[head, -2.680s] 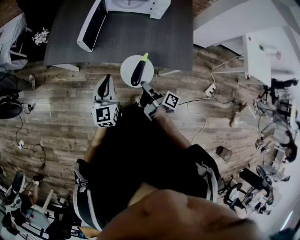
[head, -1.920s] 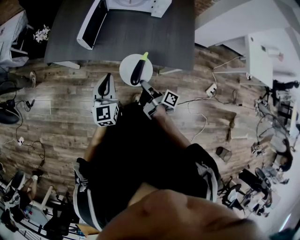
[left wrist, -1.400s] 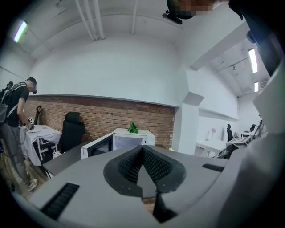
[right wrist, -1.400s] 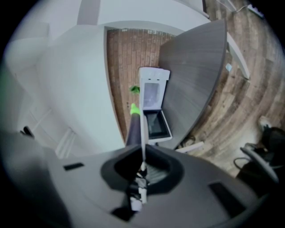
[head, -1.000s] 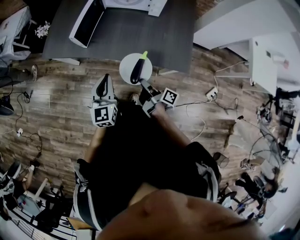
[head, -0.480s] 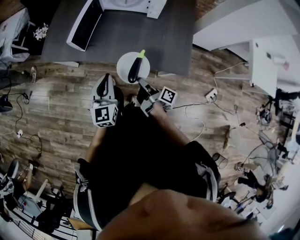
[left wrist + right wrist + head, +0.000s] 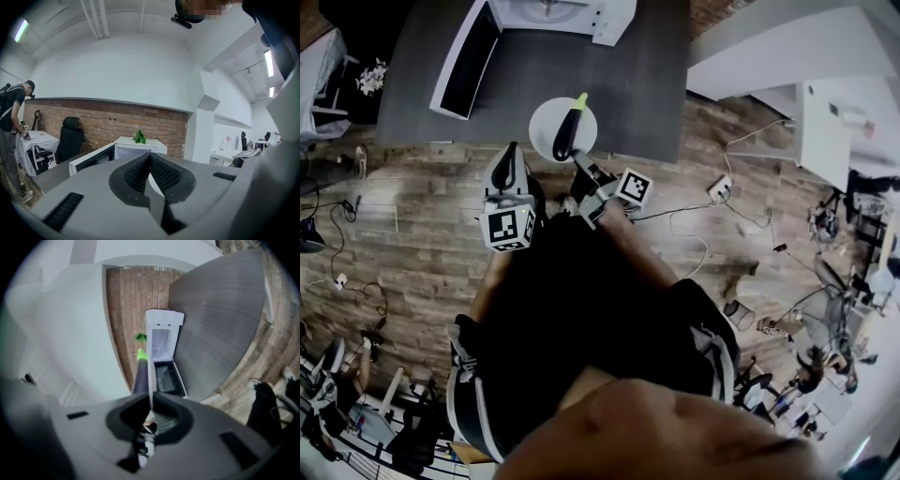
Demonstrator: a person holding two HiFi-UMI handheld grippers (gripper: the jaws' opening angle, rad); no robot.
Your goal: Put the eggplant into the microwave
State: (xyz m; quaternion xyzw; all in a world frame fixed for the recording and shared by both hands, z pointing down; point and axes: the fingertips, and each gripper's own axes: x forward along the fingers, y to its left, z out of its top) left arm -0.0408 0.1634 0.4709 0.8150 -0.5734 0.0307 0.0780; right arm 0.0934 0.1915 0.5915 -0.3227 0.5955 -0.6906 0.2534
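Note:
A dark eggplant point(image 7: 564, 139) with a green stem lies on a white plate point(image 7: 546, 120). My right gripper point(image 7: 579, 159) is shut on the plate's near rim and holds it level over the front edge of the dark table point(image 7: 628, 84). In the right gripper view the plate point(image 7: 150, 380) shows edge-on, with the eggplant point(image 7: 139, 377) along its left side. The white microwave point(image 7: 581, 13) stands at the back of the table with its door point(image 7: 455, 58) swung open. My left gripper point(image 7: 510, 154) hangs shut and empty beside the plate; its ribbed pads point(image 7: 161, 172) meet.
A small green plant point(image 7: 139, 136) sits on top of the microwave point(image 7: 133, 149). A person point(image 7: 11, 124) stands by a white table at far left, beside a black office chair point(image 7: 69, 137). Cables and a power strip point(image 7: 717, 189) lie on the wood floor.
The plate with the eggplant has travelled forward with my right gripper, from beside the table's edge to over it. The left gripper came along, still shut.

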